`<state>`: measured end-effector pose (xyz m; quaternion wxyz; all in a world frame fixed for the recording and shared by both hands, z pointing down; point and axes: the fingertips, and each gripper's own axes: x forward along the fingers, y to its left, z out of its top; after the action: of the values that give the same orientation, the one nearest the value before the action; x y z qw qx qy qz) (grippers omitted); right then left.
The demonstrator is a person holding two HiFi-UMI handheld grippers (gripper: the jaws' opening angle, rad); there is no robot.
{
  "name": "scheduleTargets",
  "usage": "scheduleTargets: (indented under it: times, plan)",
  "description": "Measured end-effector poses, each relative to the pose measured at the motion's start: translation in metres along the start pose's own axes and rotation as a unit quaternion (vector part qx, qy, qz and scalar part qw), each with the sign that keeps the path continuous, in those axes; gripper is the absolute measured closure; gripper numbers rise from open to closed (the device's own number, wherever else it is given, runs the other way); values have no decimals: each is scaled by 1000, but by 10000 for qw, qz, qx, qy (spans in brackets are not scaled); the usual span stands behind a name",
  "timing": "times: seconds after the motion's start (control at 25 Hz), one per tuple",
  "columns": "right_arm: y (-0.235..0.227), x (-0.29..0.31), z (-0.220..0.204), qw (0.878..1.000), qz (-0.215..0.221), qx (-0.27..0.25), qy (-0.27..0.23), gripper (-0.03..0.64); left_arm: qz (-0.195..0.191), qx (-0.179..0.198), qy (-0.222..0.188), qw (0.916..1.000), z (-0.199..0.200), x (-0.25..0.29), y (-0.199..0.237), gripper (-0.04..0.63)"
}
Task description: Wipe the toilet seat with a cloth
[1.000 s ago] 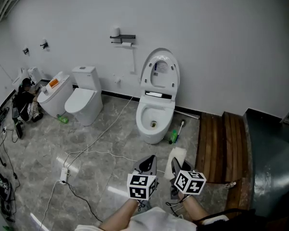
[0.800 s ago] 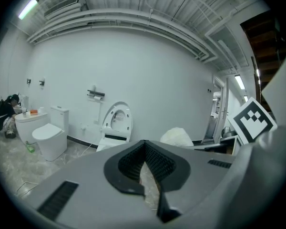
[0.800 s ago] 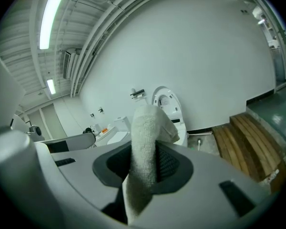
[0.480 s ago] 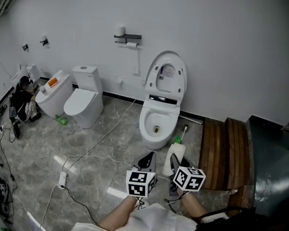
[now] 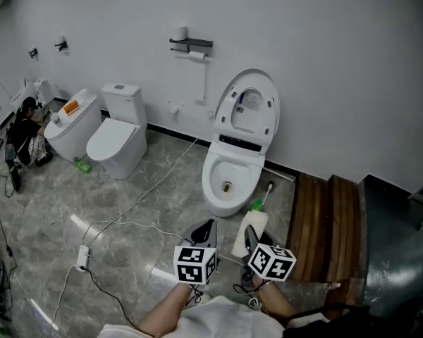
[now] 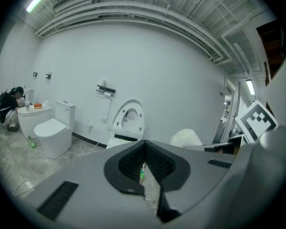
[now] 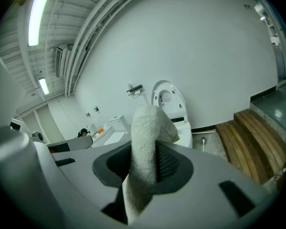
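Left claw clenched, nothing between the jaws. Right claw clamped on the white cloth; the cloth sticks up out of the jaws and folds over at the top. In the head view both claws sit side by side low in the frame, above the grey marble floor, pointing at the toilet.

The toilet stands against the white wall, lid raised. Can't tell whether the seat ring is down or up with the lid. The cloth isn't touching the toilet; it's held in front of the bowl.

Green bottle on the floor just beside the toilet base. Wooden steps towards the floor's right edge. Two more toilets further left along the wall. A white cable runs across the floor to a power strip. A person crouches at the far left edge.
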<state>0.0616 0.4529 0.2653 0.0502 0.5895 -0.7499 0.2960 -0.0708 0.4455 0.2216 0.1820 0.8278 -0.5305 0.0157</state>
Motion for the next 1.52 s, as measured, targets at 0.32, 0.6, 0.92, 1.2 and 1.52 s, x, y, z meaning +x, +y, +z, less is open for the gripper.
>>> scheduleTargets:
  times: [0.32,0.6,0.92,1.2,1.52]
  plan:
    - [3,43,8,9999,153,34,62,517,153,107,11,9998,6,27,25,595]
    - [-8,83,38,9998,180,29,63,517,178,171,42,9997,21,67,33,595]
    - [-27,122,73,9999,92,62,72,517,107,145,173,9997,33,122,38,595]
    - [-46,167,123,9999,40,122,-56,517,29,200,167,9997,62,184,43,595]
    - [-67,217,163,9999,19,144,-38,517,-8,168,222,9996,81,247,49,595]
